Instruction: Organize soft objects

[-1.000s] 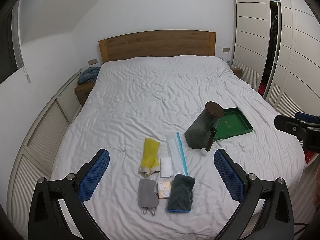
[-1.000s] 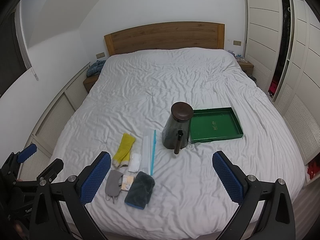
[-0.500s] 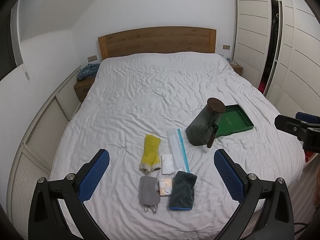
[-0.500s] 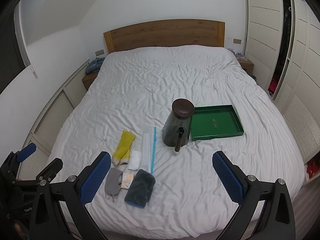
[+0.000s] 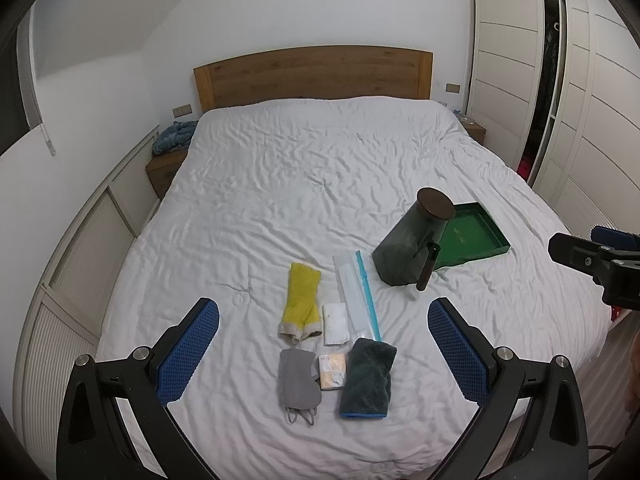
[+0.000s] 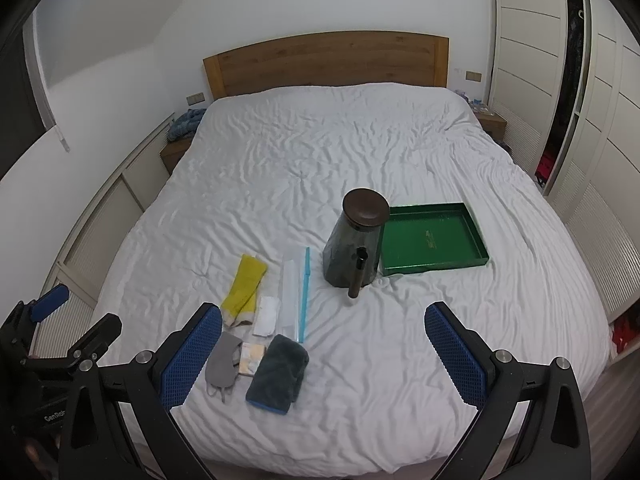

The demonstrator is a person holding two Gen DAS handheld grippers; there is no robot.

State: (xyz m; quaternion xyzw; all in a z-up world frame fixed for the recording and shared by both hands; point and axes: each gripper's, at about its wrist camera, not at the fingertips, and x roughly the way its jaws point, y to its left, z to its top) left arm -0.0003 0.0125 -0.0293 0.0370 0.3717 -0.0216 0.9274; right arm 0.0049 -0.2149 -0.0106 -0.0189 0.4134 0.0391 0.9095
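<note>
White rumpled bedding (image 5: 304,184) is filling your left wrist view, where your left claw (image 5: 323,350) is hovering spread wide and empty above a yellow towel (image 5: 302,300), grey fabric mask (image 5: 298,380) and dark folded cloth (image 5: 368,378). In the right wrist view, your right claw (image 6: 323,350) is hanging spread too, the dark lidded jug (image 6: 354,240) touching the green tray (image 6: 434,262).

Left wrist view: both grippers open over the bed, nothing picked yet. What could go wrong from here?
1. The grey mask, small packet and dark towel lie close together; the left gripper may pinch two at once.
2. The white sheet is wrinkled; fingers could snag it.
3. The tall dark jar sits on soft bedding beside the green tray; a nudge might tip it.
</note>
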